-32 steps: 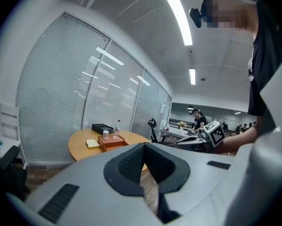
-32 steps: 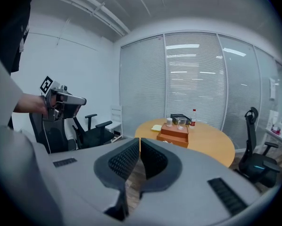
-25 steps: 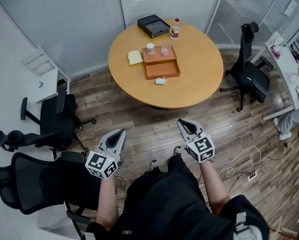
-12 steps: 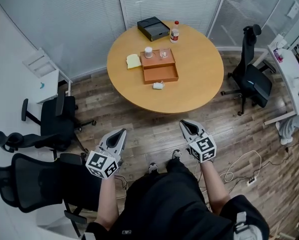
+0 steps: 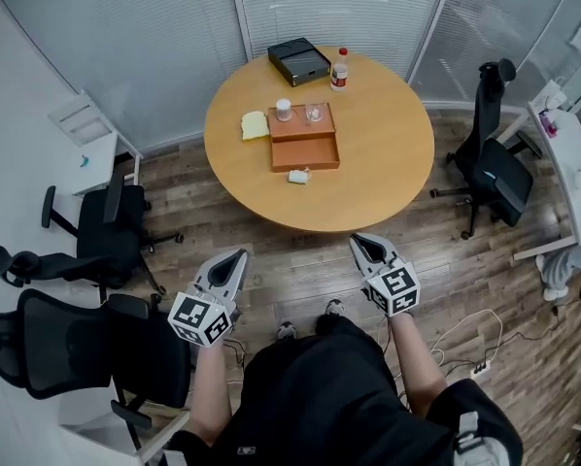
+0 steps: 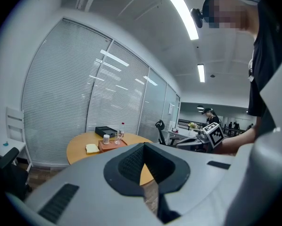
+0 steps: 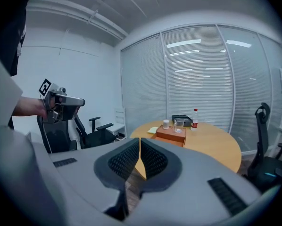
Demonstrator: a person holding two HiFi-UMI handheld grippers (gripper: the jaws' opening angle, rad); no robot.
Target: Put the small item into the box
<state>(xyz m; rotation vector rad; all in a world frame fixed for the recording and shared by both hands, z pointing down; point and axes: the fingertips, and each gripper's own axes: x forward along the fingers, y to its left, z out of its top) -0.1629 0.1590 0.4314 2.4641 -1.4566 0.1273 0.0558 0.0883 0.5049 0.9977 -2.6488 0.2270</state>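
**Both grippers clenched and empty, the item well ahead on the table**

Head view: the left gripper and right gripper hang over the wooden floor, short of the round table. Both pairs of jaws are pressed together with nothing in them. Far ahead of them, the small white item lies on the tabletop just beside the near wall of the wooden box. A white cup and a glass stand in the box's far half. A yellow pad lies left of it, and a black case and a bottle sit beyond. Office chairs flank the left gripper, and a cable trails right of the right one. Nothing stands between the jaws and the table.

Left gripper view: the tips meet. The table and box lie ahead and to the left, but I cannot pick out the item.

Right gripper view: the jaws are closed, with the box ahead and slightly right. The item is hidden.

As I judge it, the risk is the item's closeness to the box. A jaw coming in wide could shove the box, or a shallow approach could skid the small thing across the smooth top. A high drop could also clip the glass.
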